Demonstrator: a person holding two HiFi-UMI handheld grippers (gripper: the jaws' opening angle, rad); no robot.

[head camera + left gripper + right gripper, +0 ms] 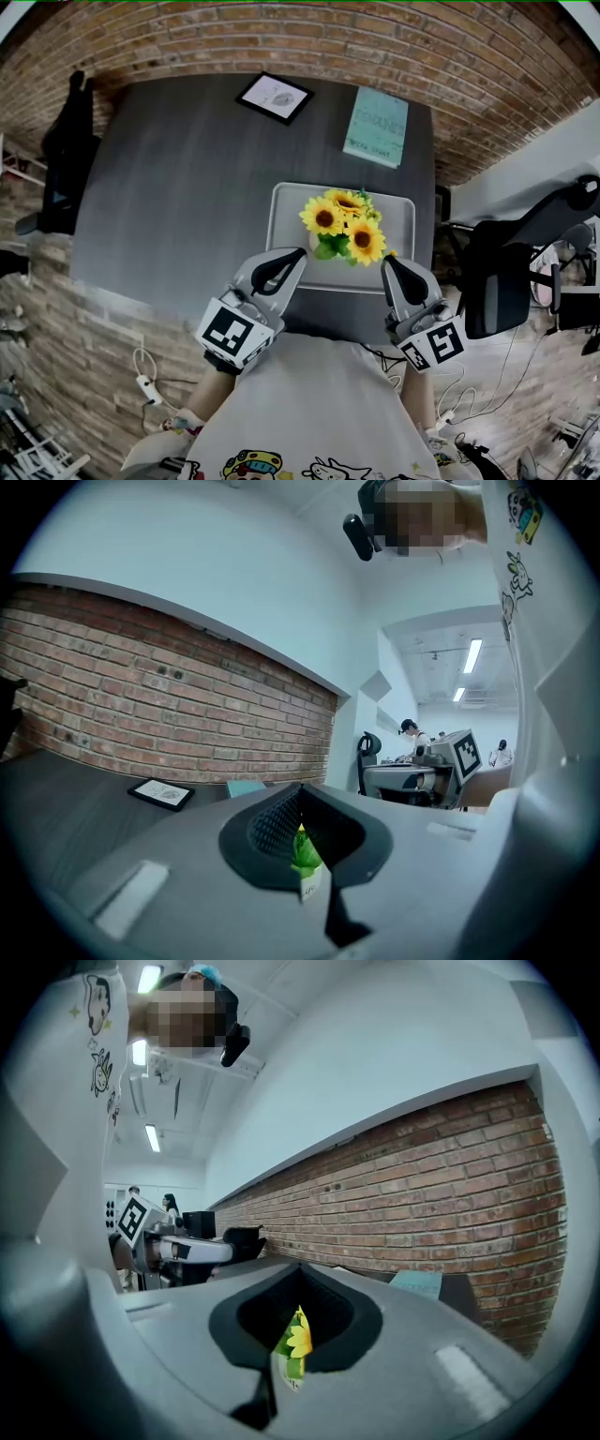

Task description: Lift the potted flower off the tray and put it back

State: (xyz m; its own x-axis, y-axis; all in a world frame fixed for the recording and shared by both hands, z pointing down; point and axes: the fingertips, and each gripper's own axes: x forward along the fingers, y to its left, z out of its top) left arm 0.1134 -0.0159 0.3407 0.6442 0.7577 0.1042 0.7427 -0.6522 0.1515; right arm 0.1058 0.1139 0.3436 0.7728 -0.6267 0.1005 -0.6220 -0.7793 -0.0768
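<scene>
A dark grey table [187, 187] stands against a brick wall. On it sits a grey tray [286, 202] with the potted flower [342, 225] upright near its middle, sunflowers in bloom. The left gripper [300, 253] and right gripper [387, 262] hover at the tray's near edge, one on each side of the flower, both clenched shut on nothing. Beyond lie a teal book [377, 127] and a smaller framed picture [274, 97].

Yellow sunflowers [343, 225]; grey tray [284, 220]; red-brown brick wall [281, 37].
</scene>
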